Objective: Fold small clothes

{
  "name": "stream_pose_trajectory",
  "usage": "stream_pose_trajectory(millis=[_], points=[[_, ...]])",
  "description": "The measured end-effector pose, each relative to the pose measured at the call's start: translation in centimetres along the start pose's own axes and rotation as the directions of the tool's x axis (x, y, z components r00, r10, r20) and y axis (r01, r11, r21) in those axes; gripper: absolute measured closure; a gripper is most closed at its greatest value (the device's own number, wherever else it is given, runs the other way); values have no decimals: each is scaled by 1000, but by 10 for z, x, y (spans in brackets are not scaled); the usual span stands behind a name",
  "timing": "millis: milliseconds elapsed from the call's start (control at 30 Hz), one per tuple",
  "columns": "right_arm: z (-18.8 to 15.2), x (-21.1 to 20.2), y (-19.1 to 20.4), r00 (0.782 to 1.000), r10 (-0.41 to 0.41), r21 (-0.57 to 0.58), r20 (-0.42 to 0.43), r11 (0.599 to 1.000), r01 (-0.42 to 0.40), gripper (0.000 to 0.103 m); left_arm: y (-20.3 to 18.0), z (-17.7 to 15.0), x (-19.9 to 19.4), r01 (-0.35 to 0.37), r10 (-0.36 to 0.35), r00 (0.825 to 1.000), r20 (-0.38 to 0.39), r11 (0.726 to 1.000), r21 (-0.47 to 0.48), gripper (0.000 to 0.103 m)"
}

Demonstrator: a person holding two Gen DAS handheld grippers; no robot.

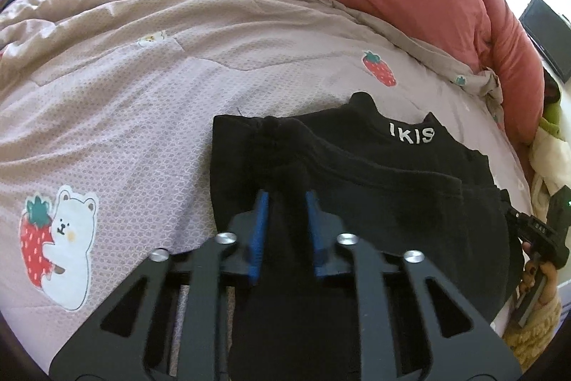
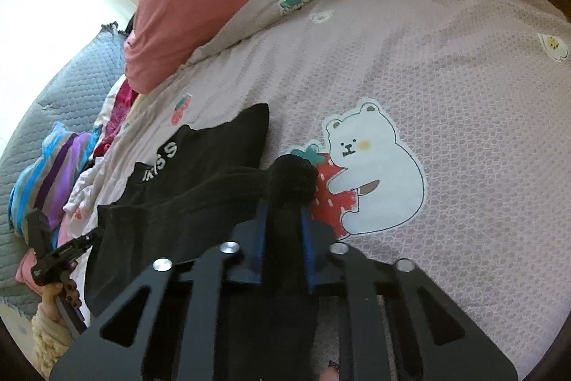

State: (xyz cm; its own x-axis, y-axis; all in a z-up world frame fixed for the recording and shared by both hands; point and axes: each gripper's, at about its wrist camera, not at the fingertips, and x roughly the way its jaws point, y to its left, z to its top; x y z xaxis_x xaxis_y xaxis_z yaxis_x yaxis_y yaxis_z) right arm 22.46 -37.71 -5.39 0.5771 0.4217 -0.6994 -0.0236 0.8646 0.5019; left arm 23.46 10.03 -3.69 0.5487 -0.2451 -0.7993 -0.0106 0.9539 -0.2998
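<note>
The black garment (image 1: pixel 374 181) is lying on the bed's quilt (image 1: pixel 142 102), its lettered collar pointing away from the person. Both tools are clamping its near edge: the left tool (image 1: pixel 287 199) is pinching a bunched fold of black cloth between its blue pads, and the right tool (image 2: pixel 283 206) is doing the same at the other corner, with a wad of fabric bulging past its tips.

The risks I am seeing:
- Each grip is taking a thick bunch, probably more than one layer, so a lift may be dragging the under layer along and spoiling the fold.
- The wad at the right tool is sitting near the fingertips, so it may be slipping out under pull.
- The quilt is soft and rumpled, so the garment may be creasing or sliding rather than folding flat.
- Uneven lifting by the two hands would be skewing the fold line.
</note>
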Motion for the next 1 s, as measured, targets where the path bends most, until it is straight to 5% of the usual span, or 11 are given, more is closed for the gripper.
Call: stream_pose_trajectory(millis=[233,533,700,1000], points=[[4,-26,16,997,-9,-56,72,998,13,94,-2,-2,-28,18,-18,996,89,1000,10,99],[35,-49,51,983,56,-138,175,990,-32,94,5,12,-82,12,-11,968,251,1000,-3,99],[52,-33,63,983,50,-157,179,987,-22,94,16,13,-72,3,9,971,240,999,-51,99],[55,14,64,987,-86,-196,135,974,111,94,26,9,-42,-27,42,981,190,996,-83,99]])
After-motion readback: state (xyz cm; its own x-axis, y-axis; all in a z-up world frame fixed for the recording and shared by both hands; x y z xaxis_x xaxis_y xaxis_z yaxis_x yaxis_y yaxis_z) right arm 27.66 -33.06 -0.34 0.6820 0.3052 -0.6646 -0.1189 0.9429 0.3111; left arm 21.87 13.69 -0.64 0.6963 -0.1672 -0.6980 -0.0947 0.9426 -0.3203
